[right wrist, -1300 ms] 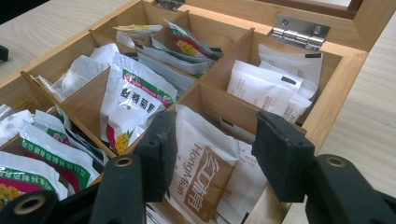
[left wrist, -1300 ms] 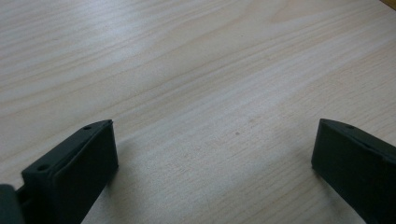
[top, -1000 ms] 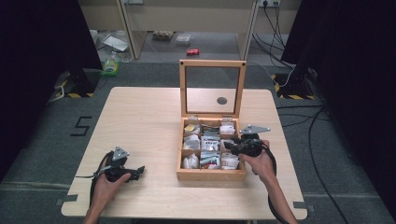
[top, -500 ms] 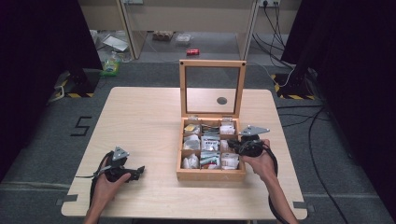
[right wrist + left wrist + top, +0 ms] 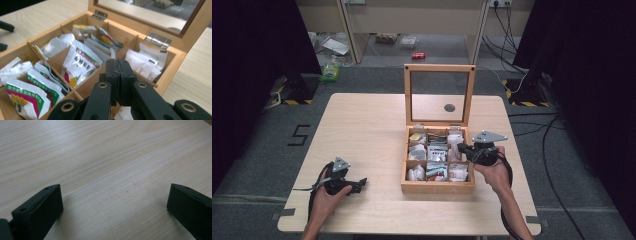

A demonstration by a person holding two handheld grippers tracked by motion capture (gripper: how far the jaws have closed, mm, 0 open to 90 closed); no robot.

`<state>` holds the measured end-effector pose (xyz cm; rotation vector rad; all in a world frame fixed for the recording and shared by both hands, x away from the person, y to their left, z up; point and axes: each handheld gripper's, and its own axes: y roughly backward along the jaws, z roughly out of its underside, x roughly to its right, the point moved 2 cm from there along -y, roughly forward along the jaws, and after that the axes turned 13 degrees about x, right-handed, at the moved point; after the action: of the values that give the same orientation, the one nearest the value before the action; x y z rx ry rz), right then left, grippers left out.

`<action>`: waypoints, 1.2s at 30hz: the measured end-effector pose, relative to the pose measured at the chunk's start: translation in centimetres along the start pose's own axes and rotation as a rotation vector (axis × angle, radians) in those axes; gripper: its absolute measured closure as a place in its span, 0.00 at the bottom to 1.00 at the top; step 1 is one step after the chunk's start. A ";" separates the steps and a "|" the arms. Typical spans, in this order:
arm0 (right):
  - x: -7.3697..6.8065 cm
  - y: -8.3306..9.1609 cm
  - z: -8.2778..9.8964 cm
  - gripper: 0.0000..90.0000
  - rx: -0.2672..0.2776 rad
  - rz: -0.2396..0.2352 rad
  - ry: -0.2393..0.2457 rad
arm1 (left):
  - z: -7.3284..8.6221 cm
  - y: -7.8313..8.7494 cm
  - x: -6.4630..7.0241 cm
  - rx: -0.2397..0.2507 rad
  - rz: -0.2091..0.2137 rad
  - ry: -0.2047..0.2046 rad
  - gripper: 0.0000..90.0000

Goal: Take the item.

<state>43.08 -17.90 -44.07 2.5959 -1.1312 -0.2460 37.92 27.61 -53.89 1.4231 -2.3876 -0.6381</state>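
A wooden box [image 5: 437, 188] with an upright glass lid [image 5: 439, 69] stands right of the table's middle. Its compartments hold several tea packets [image 5: 81, 61], white ones and green-and-pink ones. My right gripper [image 5: 461, 148] hovers over the box's right-hand compartments. Its jaws have just been closing and now press together, shut [image 5: 118, 63]. A thin white packet edge [image 5: 112, 53] shows just past their tips; whether it is pinched I cannot tell. My left gripper [image 5: 361, 183] rests on the bare tabletop at the front left, open [image 5: 115, 200], with nothing between its jaws.
The wooden table [image 5: 362, 125] has free room left of the box. Cables [image 5: 552, 165] trail on the floor to the right, and shelving legs and small clutter [image 5: 332, 70] sit beyond the far edge.
The right gripper's jaws have closed over the box's right side; the hand has barely shifted. The left hand and its gripper have not moved.
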 end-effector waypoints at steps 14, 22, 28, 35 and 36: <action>0.7 1.3 -1.1 0.98 0.066 0.025 -0.023 | 0.0 0.0 0.0 0.001 0.000 0.001 0.00; 1.1 1.9 -1.4 0.98 0.102 0.019 -0.072 | 0.0 0.0 0.0 0.001 0.000 0.001 0.00; 1.2 2.0 -1.4 0.98 0.111 0.015 -0.083 | 0.0 0.0 0.0 0.001 0.000 0.001 0.00; 2.0 3.1 -1.9 0.98 0.139 0.050 -0.091 | 0.0 0.0 0.0 0.000 0.000 0.000 0.00; 2.2 3.4 -1.9 0.98 0.147 0.056 -0.096 | 0.0 0.0 0.0 0.000 0.000 0.000 0.00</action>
<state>42.79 -21.31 -41.19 2.7006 -1.2991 -0.2883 37.92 27.61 -53.89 1.4231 -2.3876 -0.6379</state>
